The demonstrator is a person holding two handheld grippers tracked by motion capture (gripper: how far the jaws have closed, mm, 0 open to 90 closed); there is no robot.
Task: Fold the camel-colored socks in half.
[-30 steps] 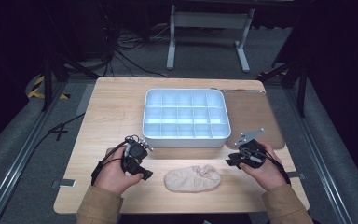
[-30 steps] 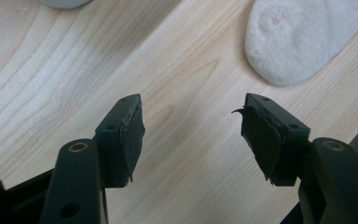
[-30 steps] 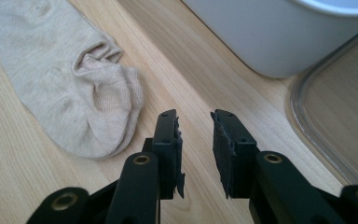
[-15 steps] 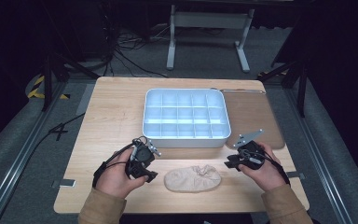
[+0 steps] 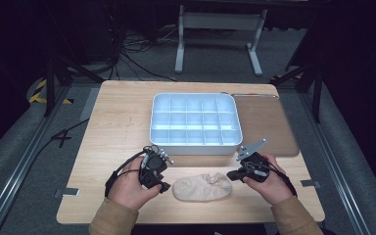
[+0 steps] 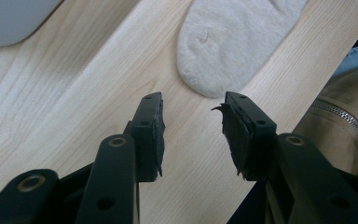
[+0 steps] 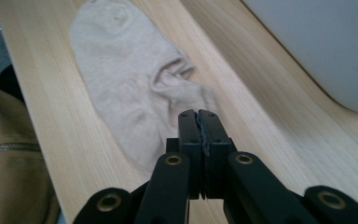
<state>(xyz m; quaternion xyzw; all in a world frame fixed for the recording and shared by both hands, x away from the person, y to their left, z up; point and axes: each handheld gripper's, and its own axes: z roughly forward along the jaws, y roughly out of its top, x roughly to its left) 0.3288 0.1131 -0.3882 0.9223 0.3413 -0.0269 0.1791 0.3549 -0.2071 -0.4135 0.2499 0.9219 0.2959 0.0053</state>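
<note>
Sleeves: two tan sleeves [image 5: 112, 220] are being seen at the near edge of the wooden table [image 5: 117, 122], one under each hand.
Sock: a beige sock [image 5: 201, 187] is lying flat and a little wrinkled near the front edge of the table, between the two grippers; nothing is gripping it.
Left gripper: the left gripper [image 5: 163, 187] is being held just beside the left end of the sock. In the left gripper view its jaws are being kept wide apart with bare wood between them, and the rounded end of the sock [image 6: 233, 42] is lying just ahead of the tips.
Right gripper: the right gripper [image 5: 231, 175] is being held at the right end of the sock. In the right gripper view its jaws are being pressed fully together with nothing between them, and the tips are being seen over the near part of the sock [image 7: 135, 88].
Tray: a white tray [image 5: 195, 145] divided into many small compartments is standing farther back, in the middle of the table, apart from the sock.
Mat: a brown mat [image 5: 267, 122] is lying under the right side of the tray.
</note>
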